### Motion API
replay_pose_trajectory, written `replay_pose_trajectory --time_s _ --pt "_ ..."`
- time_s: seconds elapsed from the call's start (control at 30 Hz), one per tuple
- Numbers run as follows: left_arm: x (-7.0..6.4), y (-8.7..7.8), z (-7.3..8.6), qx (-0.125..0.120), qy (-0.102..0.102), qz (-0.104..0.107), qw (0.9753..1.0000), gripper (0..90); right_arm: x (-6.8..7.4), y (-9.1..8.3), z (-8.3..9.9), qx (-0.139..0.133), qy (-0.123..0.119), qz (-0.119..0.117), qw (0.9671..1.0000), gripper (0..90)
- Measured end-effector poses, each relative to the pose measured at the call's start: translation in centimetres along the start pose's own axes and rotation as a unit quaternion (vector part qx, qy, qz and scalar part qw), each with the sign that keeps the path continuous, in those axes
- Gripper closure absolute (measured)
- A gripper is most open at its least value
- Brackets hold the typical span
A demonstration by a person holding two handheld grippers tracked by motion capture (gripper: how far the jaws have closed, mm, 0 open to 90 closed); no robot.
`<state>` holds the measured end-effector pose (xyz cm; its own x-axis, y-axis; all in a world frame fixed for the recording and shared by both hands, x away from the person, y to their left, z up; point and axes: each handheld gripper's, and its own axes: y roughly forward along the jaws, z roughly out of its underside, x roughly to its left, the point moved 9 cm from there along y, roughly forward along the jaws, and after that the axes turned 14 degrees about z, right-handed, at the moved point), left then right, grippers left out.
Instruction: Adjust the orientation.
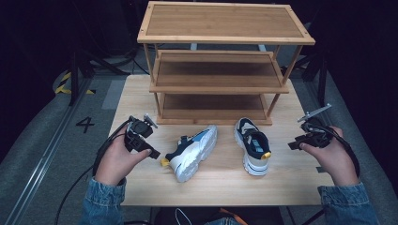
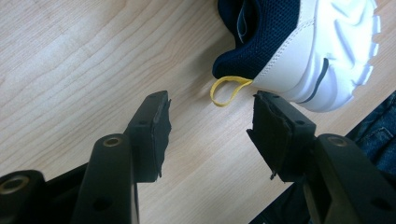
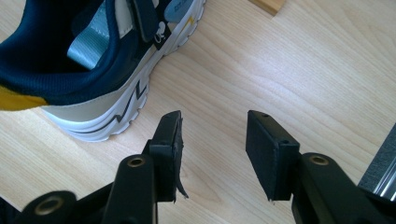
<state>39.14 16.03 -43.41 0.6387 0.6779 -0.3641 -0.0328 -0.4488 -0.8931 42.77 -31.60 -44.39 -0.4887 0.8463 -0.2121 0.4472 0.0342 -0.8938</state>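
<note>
Wooden table [image 1: 141, 101] with a three-level wooden shoe rack [image 1: 220, 61] at the back and two shoes in front.
The navy and white sneaker on its side [image 1: 192, 152] lies just beside the left gripper [image 1: 149, 151], whose jaws are apart with nothing in them near its yellow heel loop [image 2: 227, 89]. The upright navy and white sneaker [image 1: 253, 145] sits near the right gripper [image 1: 294, 143], jaws also apart and holding nothing.

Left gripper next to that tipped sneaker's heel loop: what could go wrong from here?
1. The left gripper stands open at the thin yellow heel loop of the navy-and-white sneaker lying on its side; pinching only the loop could let the shoe swing or slip.
2. The three-tier wooden shoe rack stands close behind, so a dangling shoe might strike its lowest shelf edge.
</note>
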Motion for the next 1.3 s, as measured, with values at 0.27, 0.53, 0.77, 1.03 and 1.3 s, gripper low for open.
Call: replay_pose_trajectory --time_s 0.27,0.53,0.77,1.03,1.3 --pt "-2.2 0.1 -1.5 -0.01 0.037 0.021 0.9991 48.4 -0.3 0.2 0.9 0.002 0.005 0.001 1.0 56.4" --pt "-4.5 0.9 -2.4 -0.013 0.081 0.058 0.995 79.1 0.2 0.3 1.0 0.005 0.0 -0.003 1.0 57.6" --pt "-6.4 2.4 -3.6 -0.002 0.118 0.074 0.9902 90.0 0.8 0.2 1.5 0.007 -0.003 -0.004 1.0 57.9" --pt "-6.7 4.3 -4.6 0.022 0.126 0.081 0.9885 90.0 0.6 0.2 2.0 0.007 0.002 0.001 1.0 57.7" --pt "-6.5 5.8 -5.1 0.032 0.127 0.081 0.988 90.0 0.6 0.3 2.3 0.009 0.004 0.003 0.9999 57.3"
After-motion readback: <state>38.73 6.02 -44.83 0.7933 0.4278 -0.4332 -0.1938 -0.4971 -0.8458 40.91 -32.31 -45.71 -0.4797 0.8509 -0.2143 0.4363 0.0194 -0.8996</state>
